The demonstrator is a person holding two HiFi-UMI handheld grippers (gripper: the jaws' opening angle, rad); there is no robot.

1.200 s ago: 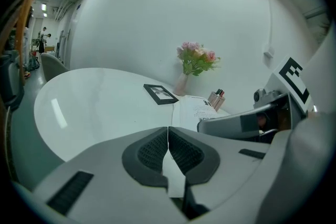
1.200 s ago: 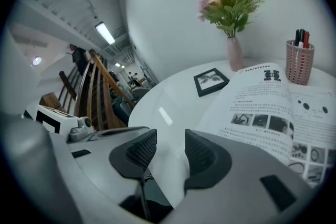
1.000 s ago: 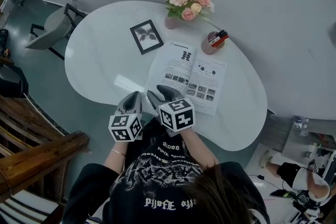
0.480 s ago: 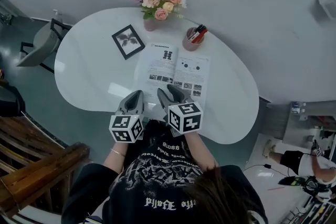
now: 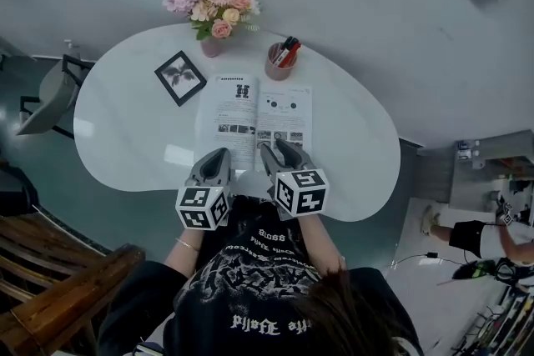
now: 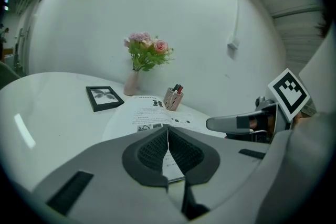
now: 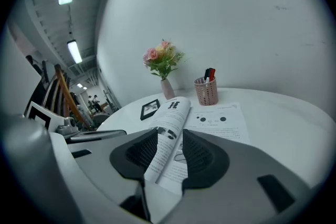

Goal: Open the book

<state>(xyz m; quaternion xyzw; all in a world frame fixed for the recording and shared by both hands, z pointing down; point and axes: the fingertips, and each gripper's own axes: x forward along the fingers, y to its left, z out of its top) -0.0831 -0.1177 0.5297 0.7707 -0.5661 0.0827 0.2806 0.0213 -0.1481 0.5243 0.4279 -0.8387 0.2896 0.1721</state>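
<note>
The book lies open on the white table, with printed pages facing up. Both grippers hover at its near edge, close to the person's body. My left gripper is over the book's near left corner, its pads closed together with nothing between them. My right gripper is over the near edge by the spine. Its jaws stand wide and have just been closing a little. The arched left page shows in the gap between its pads, which do not press on it.
A vase of pink flowers, a pen cup and a black picture frame stand beyond the book. A grey chair is left of the table, and a wooden bench is at the lower left.
Both grippers have shifted right along the book's near edge, the left from beside the book to over its corner. The head view has swung, so the table sits further left. The book stays open.
</note>
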